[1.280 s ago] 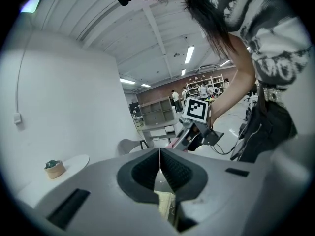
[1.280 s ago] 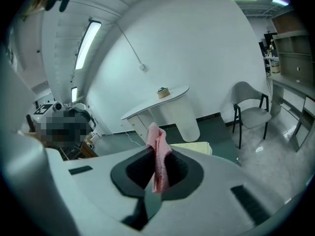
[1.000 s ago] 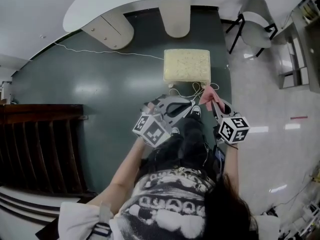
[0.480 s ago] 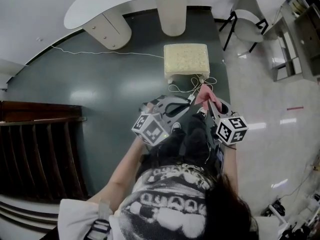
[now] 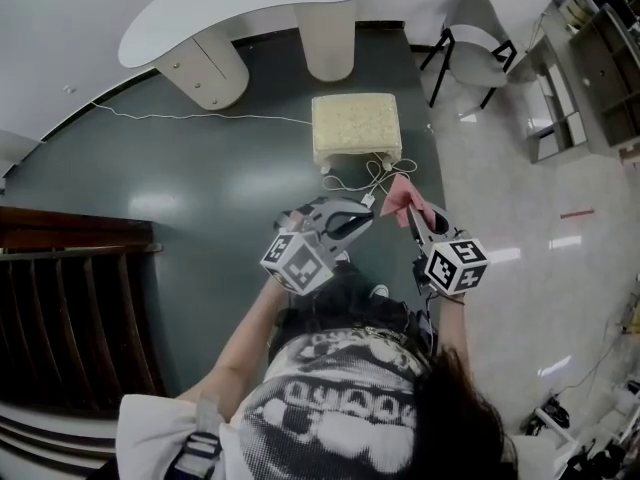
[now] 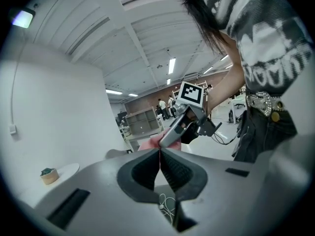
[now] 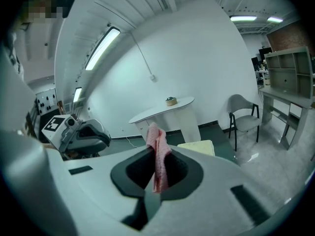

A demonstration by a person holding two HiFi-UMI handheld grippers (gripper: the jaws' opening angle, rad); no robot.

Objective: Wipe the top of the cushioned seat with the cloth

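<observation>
On the left, the left gripper [image 5: 362,213] is hanging in front of the person's waist with its jaws clenched together on nothing, pointing across toward the other gripper. Ahead of both, the cushioned seat [image 5: 355,126] is standing on the dark floor [image 5: 200,178]. It is now showing smaller and a little farther from the jaws than a second ago, so the person seems to be straightening or drawing back rather than closing in. No wiping is under way yet. A white cable [image 5: 378,171] is lying looped on the floor between the seat and the grippers. Further right, the pink cloth [image 5: 402,196] is sticking out short of the seat's near right corner, not touching it. The right gripper [image 5: 412,216] is pinching it firmly between its jaws.
</observation>
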